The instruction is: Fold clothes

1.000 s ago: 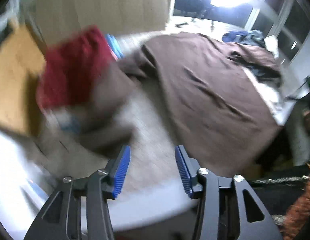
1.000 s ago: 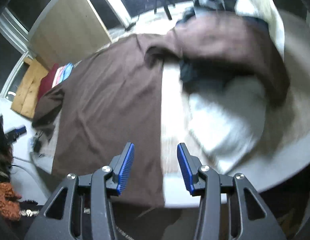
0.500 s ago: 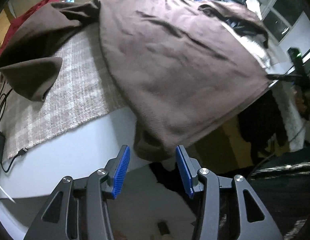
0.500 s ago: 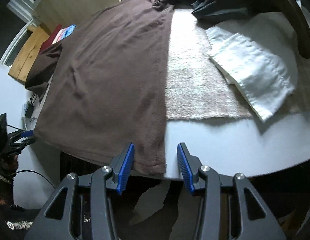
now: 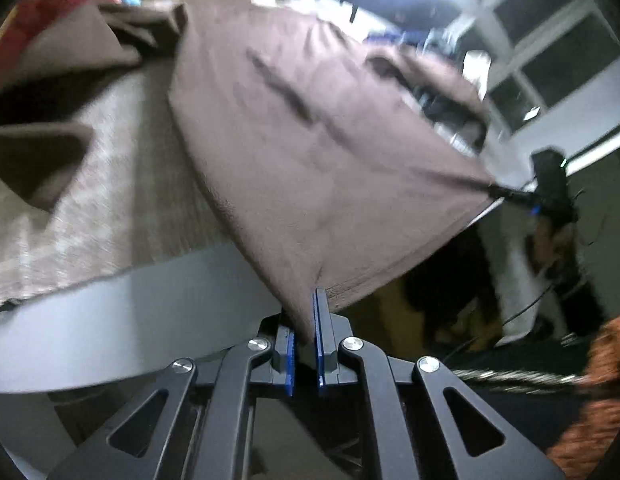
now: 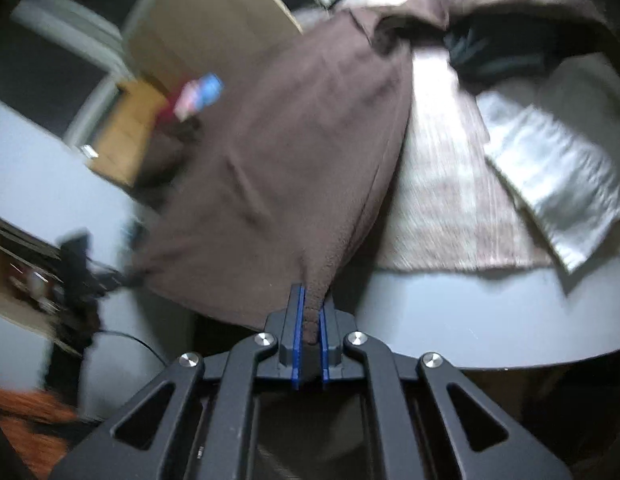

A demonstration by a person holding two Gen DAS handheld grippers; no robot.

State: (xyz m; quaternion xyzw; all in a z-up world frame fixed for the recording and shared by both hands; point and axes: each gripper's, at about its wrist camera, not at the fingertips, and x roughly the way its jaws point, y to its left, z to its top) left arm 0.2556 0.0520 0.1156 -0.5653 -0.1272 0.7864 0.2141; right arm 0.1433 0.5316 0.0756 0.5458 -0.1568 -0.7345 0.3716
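Observation:
A brown long-sleeved garment [image 5: 310, 140] lies spread over a round table, its hem toward me. My left gripper [image 5: 310, 300] is shut on the hem's left corner, with cloth bunched between the blue pads. In the right wrist view the same brown garment [image 6: 290, 152] runs up from my right gripper [image 6: 311, 300], which is shut on the hem's right corner. The hem hangs taut between the two corners, off the table's near edge. Each view shows the other gripper at the far corner: right gripper [image 5: 505, 194], left gripper [image 6: 110, 276]. One sleeve [image 5: 34, 164] lies folded over at the left.
A beige woven mat [image 5: 110, 200] covers the white table [image 5: 130, 320]. A folded white cloth [image 6: 557, 176] and a dark garment [image 6: 497, 52] lie to the right. Red clothes [image 5: 50, 8] and a wooden cabinet [image 6: 198, 20] stand at the far left.
Both grippers, open around the hem corners half a second ago, have shut on them. The hem has come up off the table edge and is pulled taut.

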